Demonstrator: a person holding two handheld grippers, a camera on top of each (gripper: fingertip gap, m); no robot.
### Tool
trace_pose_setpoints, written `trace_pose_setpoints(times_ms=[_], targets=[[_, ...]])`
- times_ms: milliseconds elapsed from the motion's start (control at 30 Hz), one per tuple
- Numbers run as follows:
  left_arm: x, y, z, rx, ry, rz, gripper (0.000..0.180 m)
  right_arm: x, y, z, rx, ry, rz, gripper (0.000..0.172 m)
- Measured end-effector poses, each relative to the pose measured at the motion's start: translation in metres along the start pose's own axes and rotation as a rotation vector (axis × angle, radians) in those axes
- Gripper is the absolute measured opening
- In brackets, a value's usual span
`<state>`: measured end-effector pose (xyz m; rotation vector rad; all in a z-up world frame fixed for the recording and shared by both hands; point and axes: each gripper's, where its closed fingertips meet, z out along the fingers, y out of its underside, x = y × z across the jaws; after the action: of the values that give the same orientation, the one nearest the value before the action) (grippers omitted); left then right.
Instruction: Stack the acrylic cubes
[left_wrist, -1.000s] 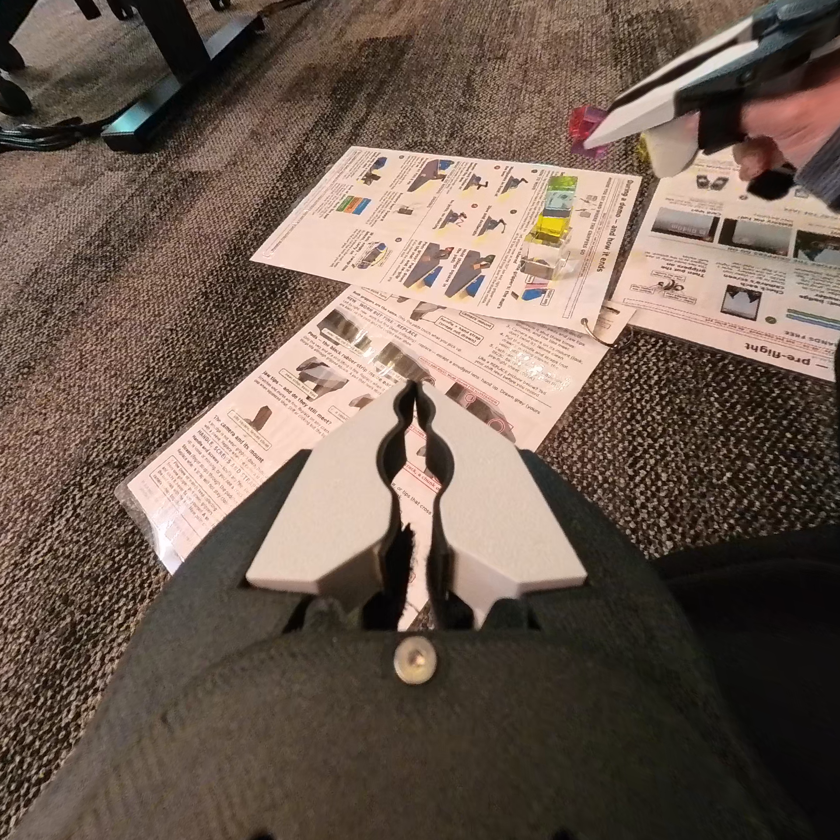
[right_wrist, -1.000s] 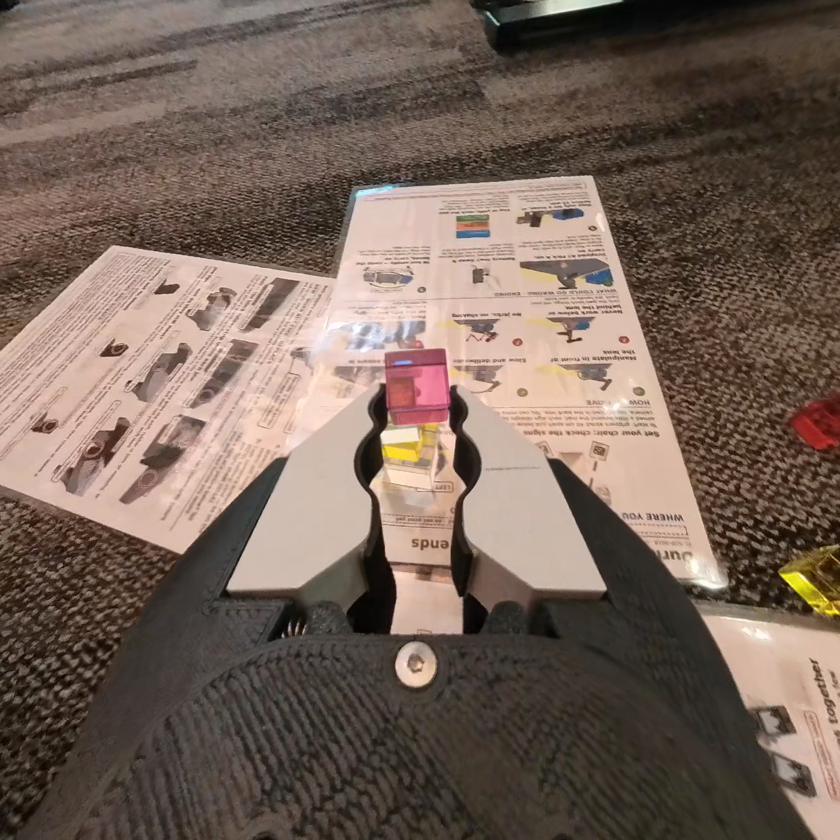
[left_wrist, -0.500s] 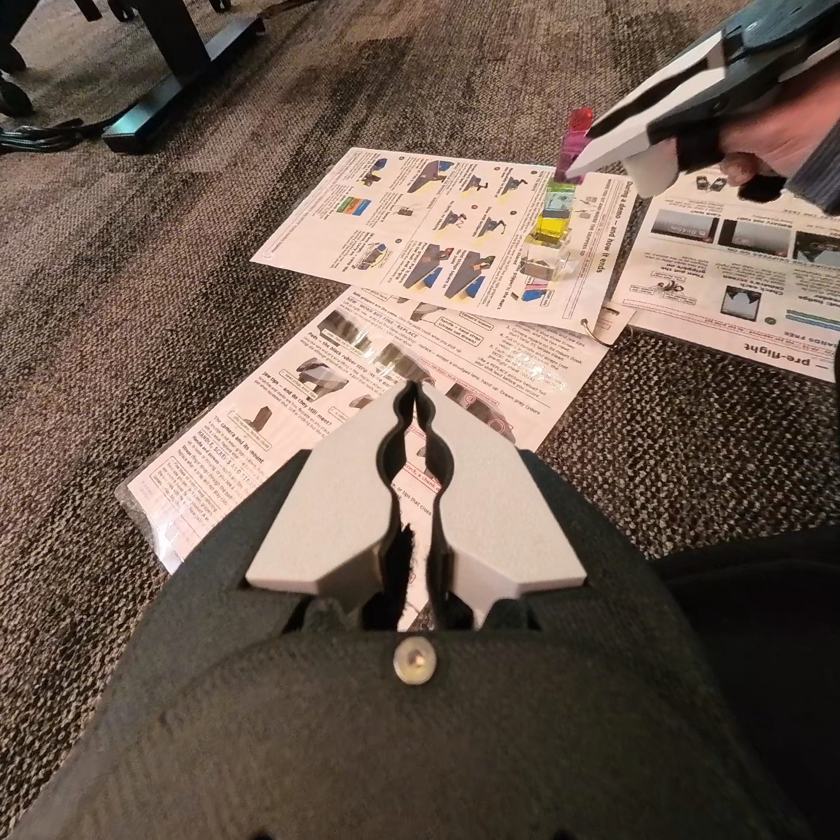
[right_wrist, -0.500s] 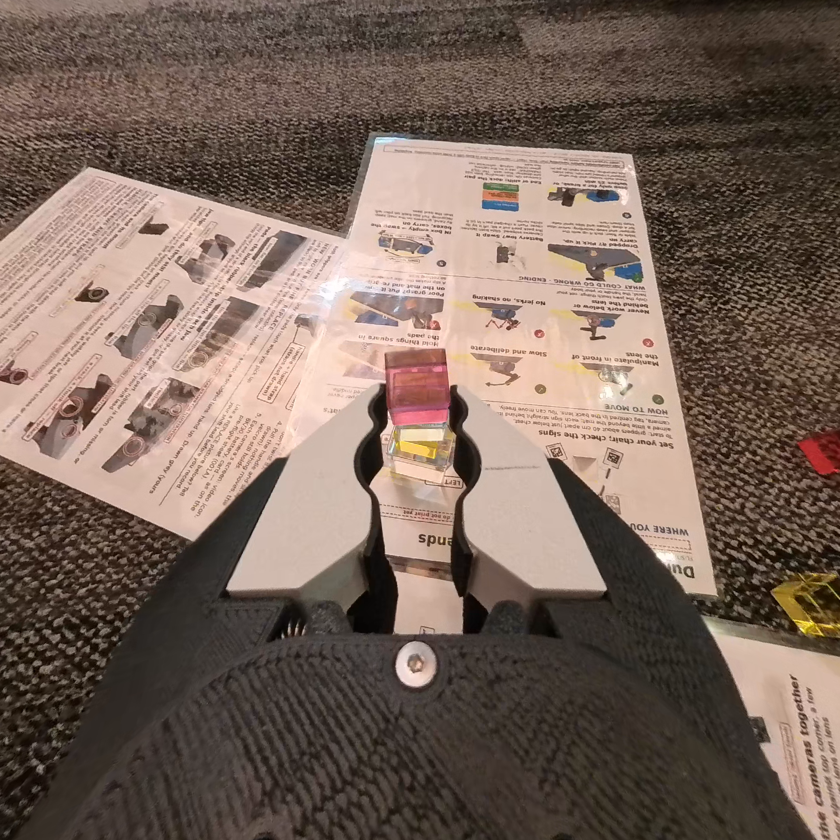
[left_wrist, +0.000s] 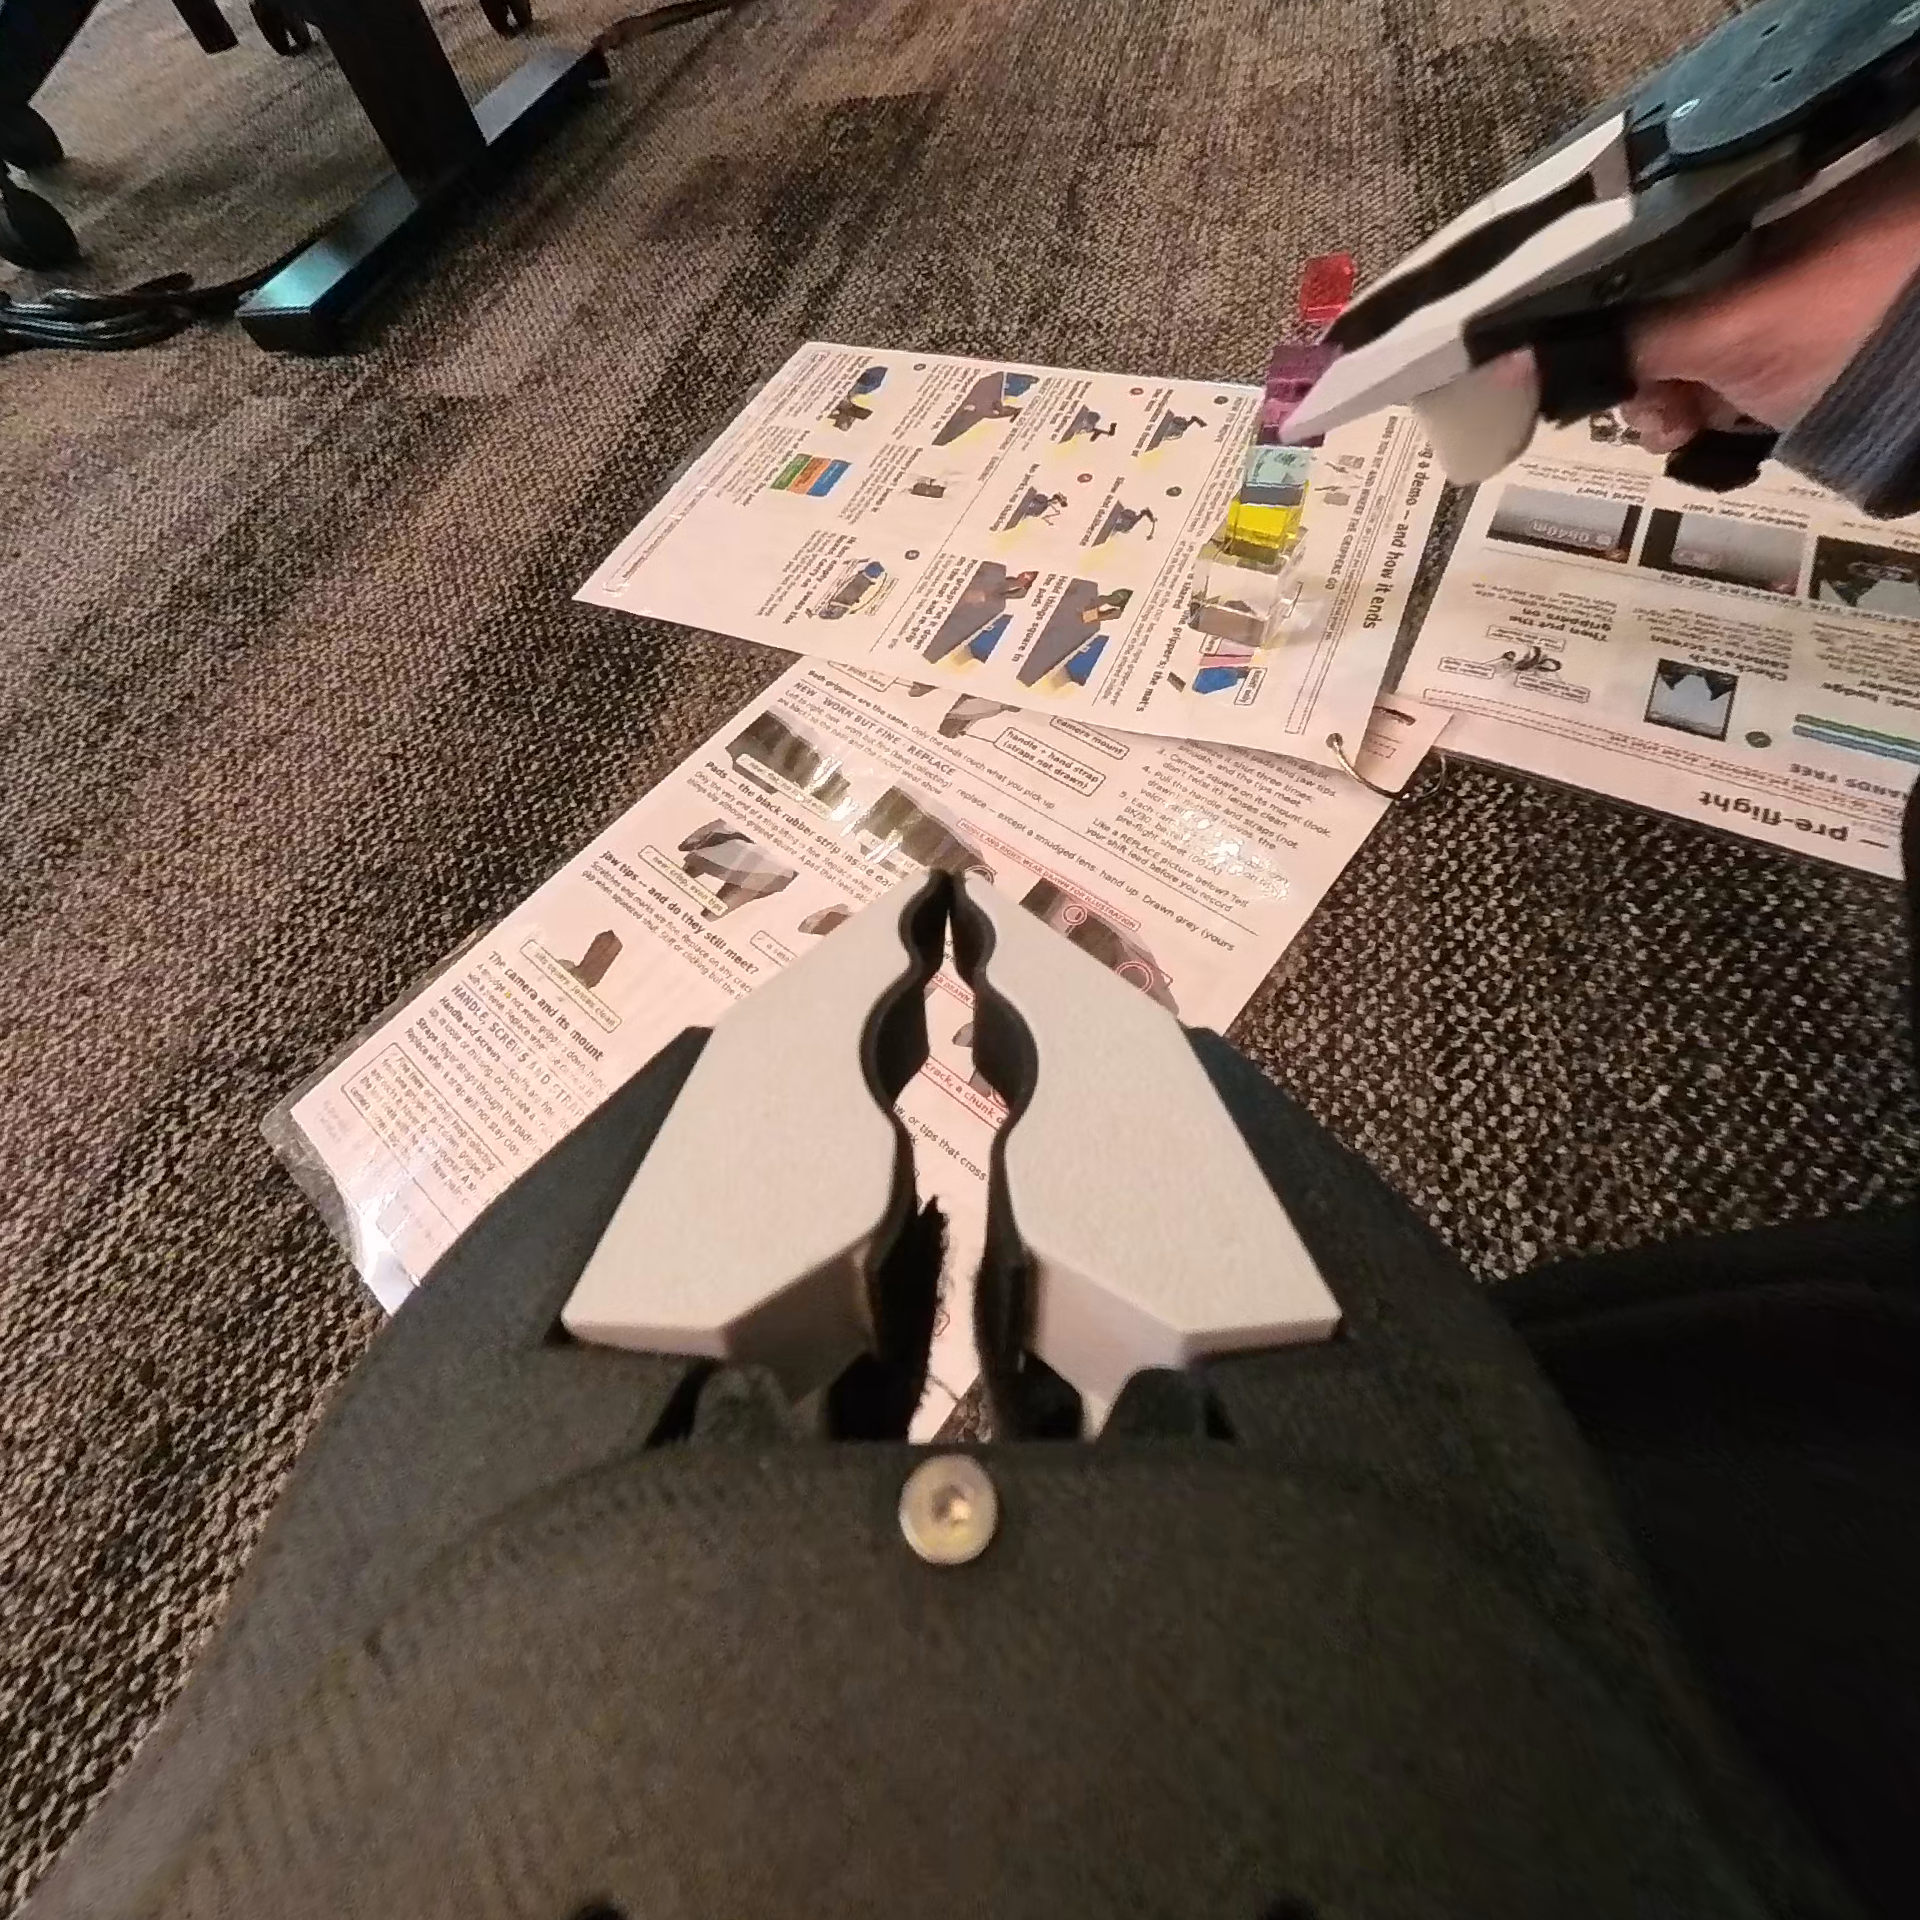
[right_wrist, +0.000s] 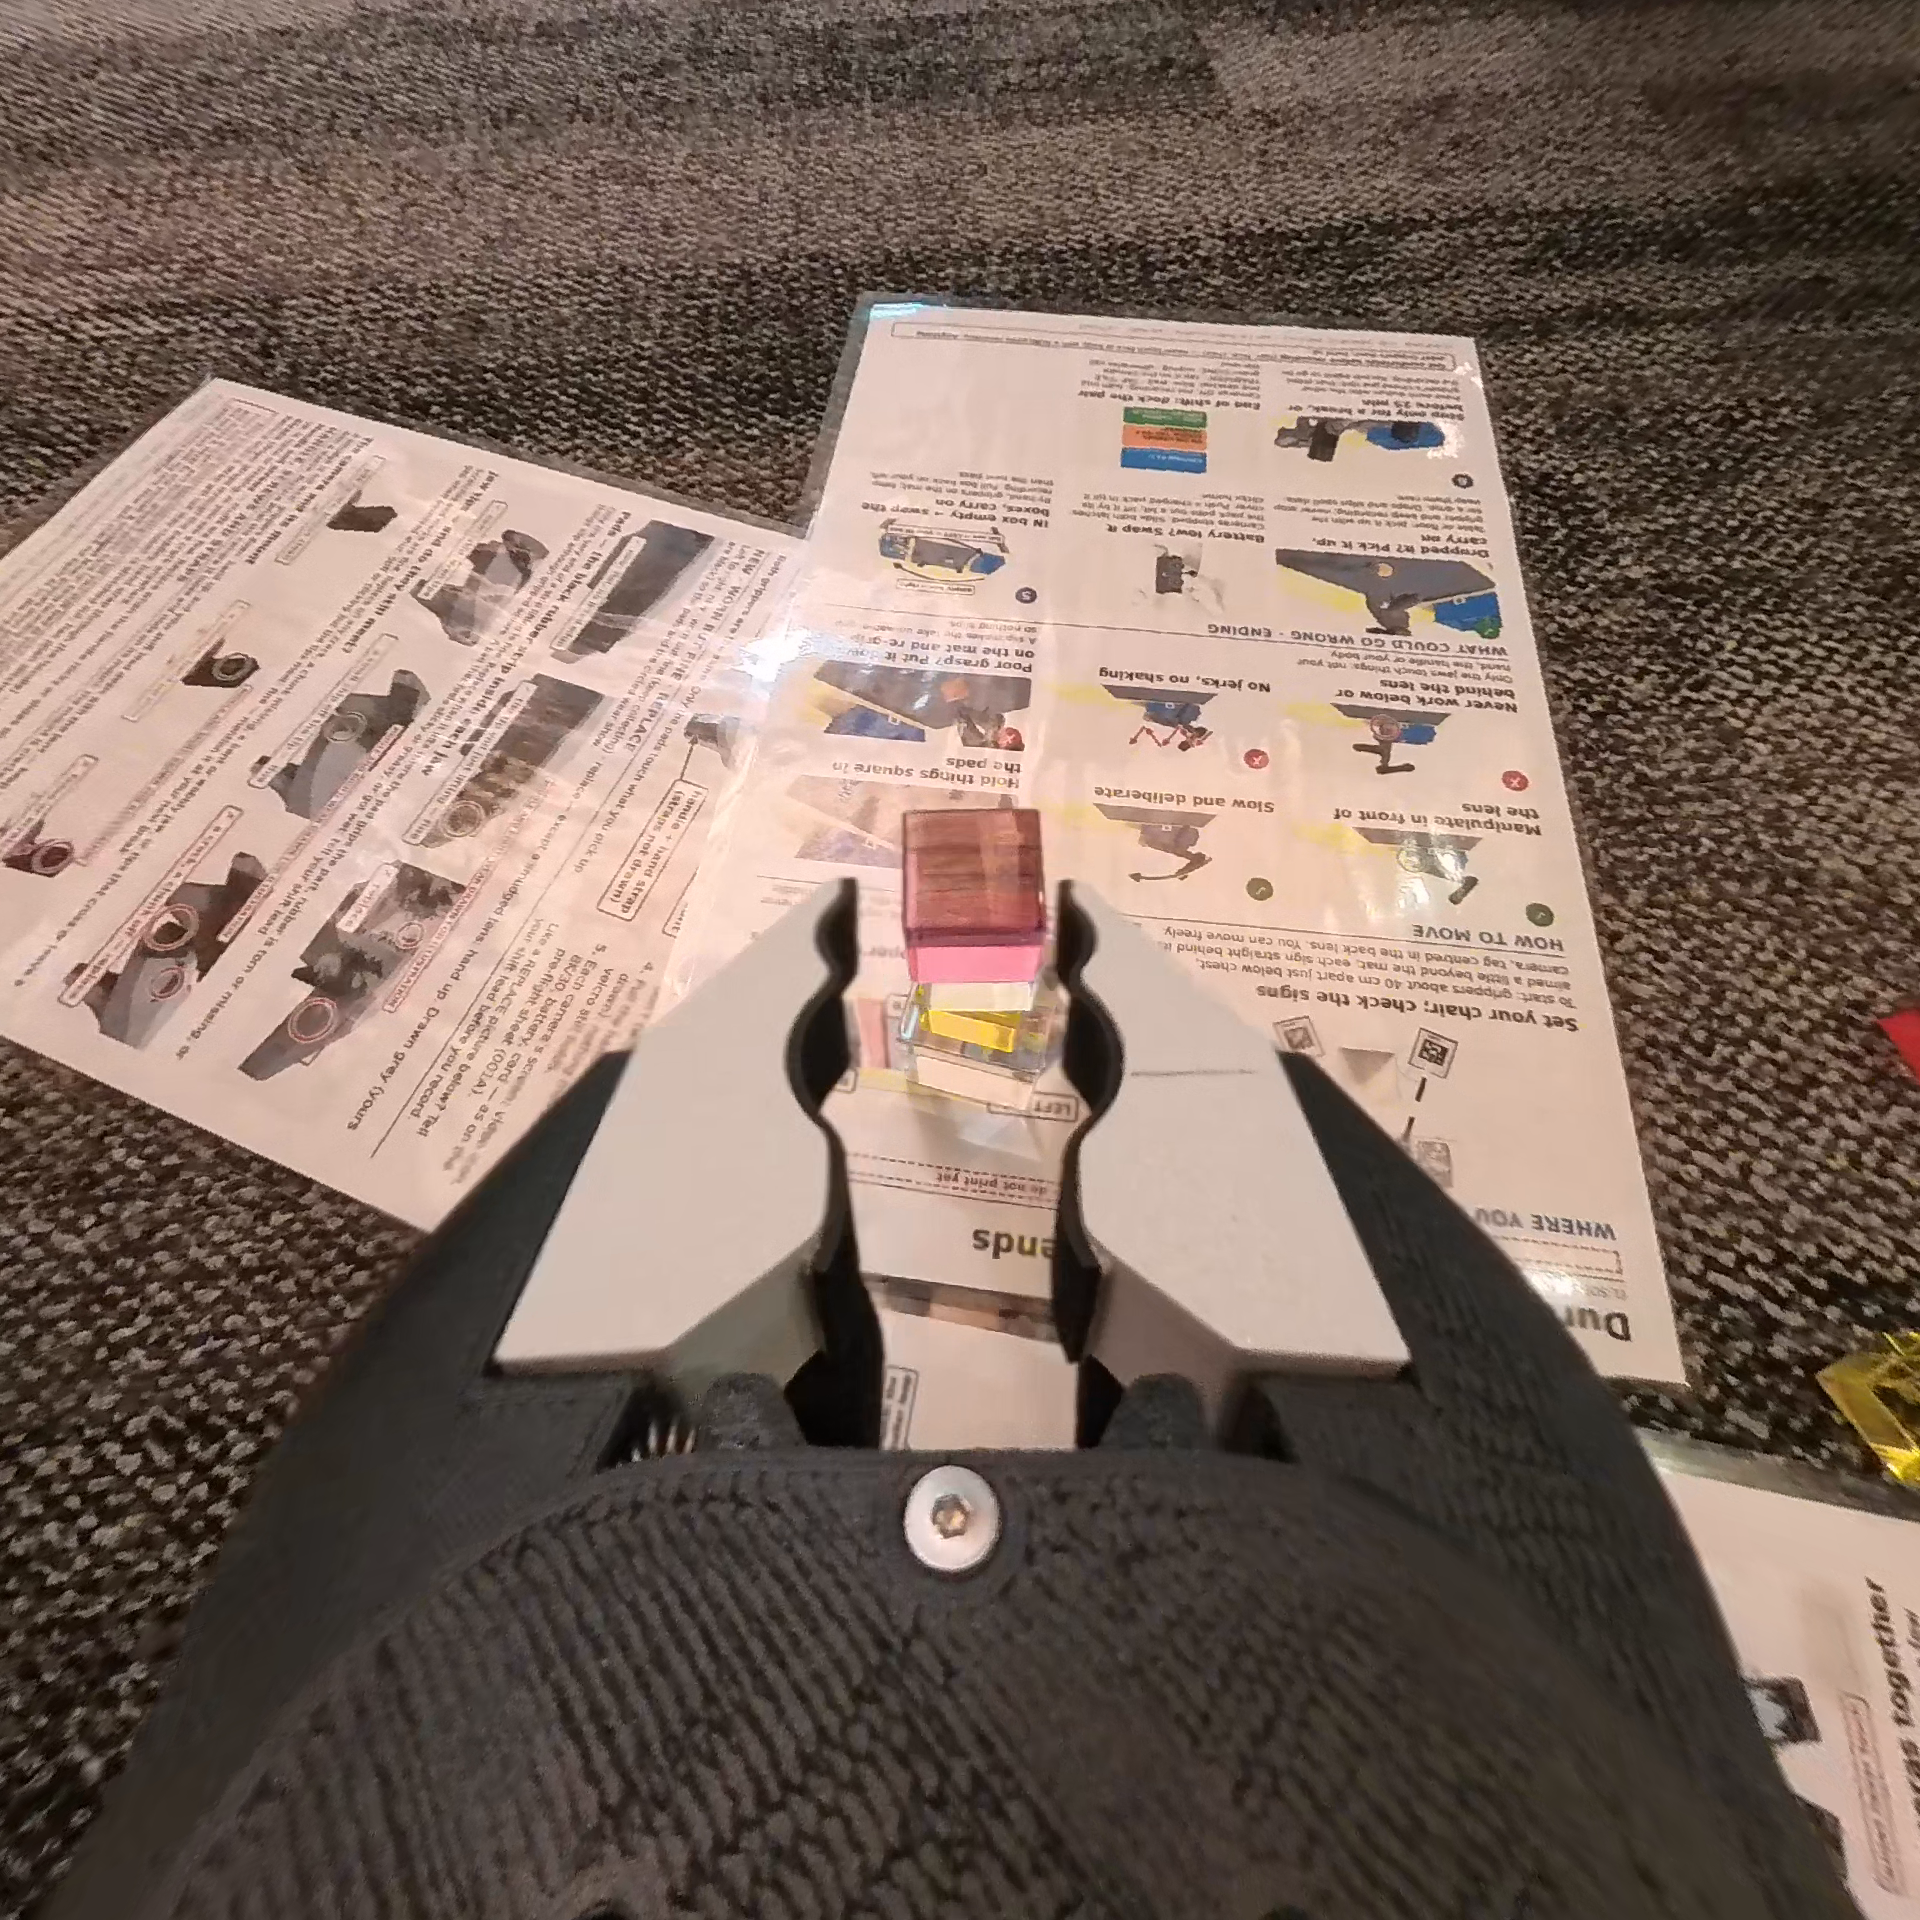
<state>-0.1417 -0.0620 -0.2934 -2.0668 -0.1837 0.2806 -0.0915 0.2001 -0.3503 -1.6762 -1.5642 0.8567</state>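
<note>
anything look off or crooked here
The laminated sheets lie fanned and overlapping at angles on the carpet. Loose red and yellow blocks sit off the sheets. The block stack under the pink cube looks slightly twisted.

You see a translucent pink cube (right_wrist: 971, 894) atop a yellow cube (right_wrist: 971, 1023) at frame centre, white printed sheets (right_wrist: 1195, 727) on speckled grey-brown carpet (right_wrist: 416, 208), and a red piece (right_wrist: 1901, 1039) at right edge.
</note>
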Motion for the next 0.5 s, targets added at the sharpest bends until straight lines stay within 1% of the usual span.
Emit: trace_pose_setpoints(times_ms=[33,67,167,200,267,300,333,400,433,500], targets=[[0.0,0.0,0.0,0.0,0.0,-0.001,0.0,-0.002,-0.002,-0.001,0.012,-0.016,-0.002,0.047],[0.0,0.0,0.0,0.001,0.0,-0.002,0.0,-0.005,-0.004,-0.003,0.034,-0.032,-0.004,0.059],[-0.001,-0.002,-0.003,0.01,-0.003,-0.009,0.0,-0.009,-0.02,-0.019,0.174,-0.076,-0.024,0.082],[-0.001,-0.002,-0.004,0.015,-0.005,-0.013,0.0,-0.004,-0.025,-0.027,0.233,-0.063,-0.028,0.087],[-0.002,-0.003,-0.004,0.019,-0.005,-0.02,0.0,0.024,-0.028,-0.042,0.315,0.033,0.017,0.087],[-0.002,-0.003,-0.004,0.021,-0.004,-0.023,0.0,0.046,-0.022,-0.047,0.317,0.117,0.067,0.086],[-0.002,-0.003,-0.004,0.021,-0.003,-0.024,0.0,0.073,-0.011,-0.051,0.288,0.219,0.125,0.08],[-0.002,-0.002,-0.002,0.016,0.002,-0.023,0.0,0.123,0.021,-0.058,0.172,0.427,0.231,0.067],[-0.001,-0.002,-0.001,0.013,0.004,-0.021,0.0,0.143,0.037,-0.061,0.121,0.501,0.278,0.06],[-0.001,0.0,0.0,0.005,0.009,-0.017,0.0,0.17,0.063,-0.062,0.047,0.573,0.366,0.05]])
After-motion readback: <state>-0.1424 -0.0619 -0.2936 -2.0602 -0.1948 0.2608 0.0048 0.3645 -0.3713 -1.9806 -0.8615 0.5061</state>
